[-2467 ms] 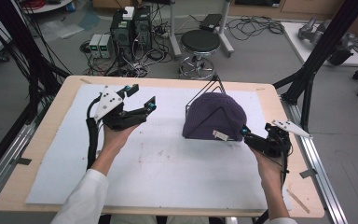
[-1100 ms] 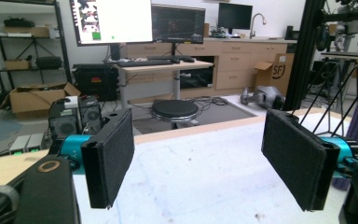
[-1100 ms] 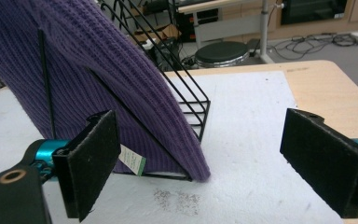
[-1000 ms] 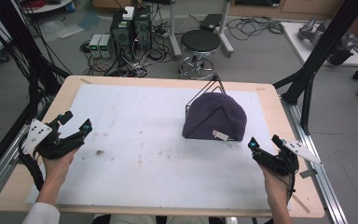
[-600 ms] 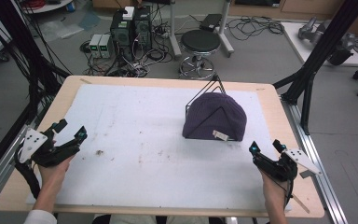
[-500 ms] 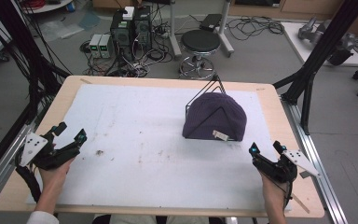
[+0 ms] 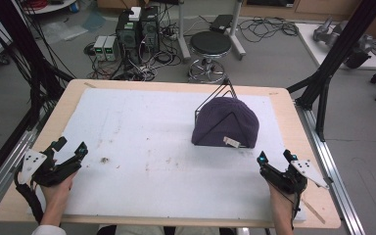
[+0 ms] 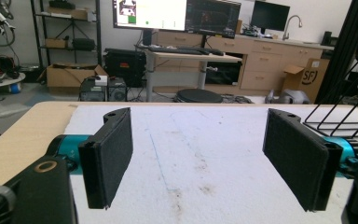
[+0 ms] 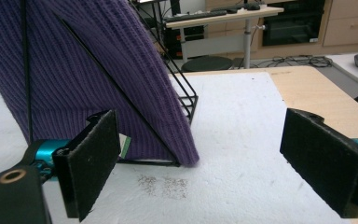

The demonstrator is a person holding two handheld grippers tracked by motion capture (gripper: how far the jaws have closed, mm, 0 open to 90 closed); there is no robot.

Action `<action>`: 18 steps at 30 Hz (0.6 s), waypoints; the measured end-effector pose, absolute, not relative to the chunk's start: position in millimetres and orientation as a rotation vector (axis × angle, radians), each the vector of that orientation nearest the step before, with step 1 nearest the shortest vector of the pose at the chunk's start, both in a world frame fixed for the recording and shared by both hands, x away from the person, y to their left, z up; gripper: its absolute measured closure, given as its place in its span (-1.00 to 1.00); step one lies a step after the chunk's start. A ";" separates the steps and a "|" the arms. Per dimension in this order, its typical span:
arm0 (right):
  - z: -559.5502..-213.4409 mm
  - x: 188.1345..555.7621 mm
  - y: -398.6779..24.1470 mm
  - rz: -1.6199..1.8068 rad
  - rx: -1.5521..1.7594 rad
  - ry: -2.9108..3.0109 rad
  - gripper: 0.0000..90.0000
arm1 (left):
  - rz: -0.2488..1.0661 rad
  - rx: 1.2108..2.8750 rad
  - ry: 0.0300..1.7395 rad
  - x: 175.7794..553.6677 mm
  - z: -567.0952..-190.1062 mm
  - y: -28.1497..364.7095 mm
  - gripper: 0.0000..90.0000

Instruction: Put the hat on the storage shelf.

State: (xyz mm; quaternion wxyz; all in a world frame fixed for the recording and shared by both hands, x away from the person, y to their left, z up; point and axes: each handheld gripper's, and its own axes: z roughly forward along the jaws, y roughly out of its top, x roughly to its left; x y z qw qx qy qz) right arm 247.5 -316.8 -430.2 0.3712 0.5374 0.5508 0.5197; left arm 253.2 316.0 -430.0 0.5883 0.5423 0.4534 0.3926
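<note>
We hold each tool spread and empty: left tool at the table's near-left corner, right tool near-right. The hat sits over its wire stand. Best to keep both clear of it.

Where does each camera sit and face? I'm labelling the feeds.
High view: above the person's side, looking down on the white mat; shows both hands, left gripper, right gripper.
Left gripper view: looks across the mat between open jaws.
Right gripper view: faces the purple beanie on its wire stand.
Shared: beanie, high and right.
</note>
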 end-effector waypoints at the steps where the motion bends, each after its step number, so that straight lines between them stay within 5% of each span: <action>1: -429.9 247.2 -316.8 1.335 1.379 1.414 -0.75 | 0.914 1.260 1.056 252.7 -430.1 316.4 -0.45; 18: -429.6 240.4 -318.6 1.349 1.389 1.371 -0.75 | 0.908 1.230 1.047 246.2 -429.0 320.4 -0.44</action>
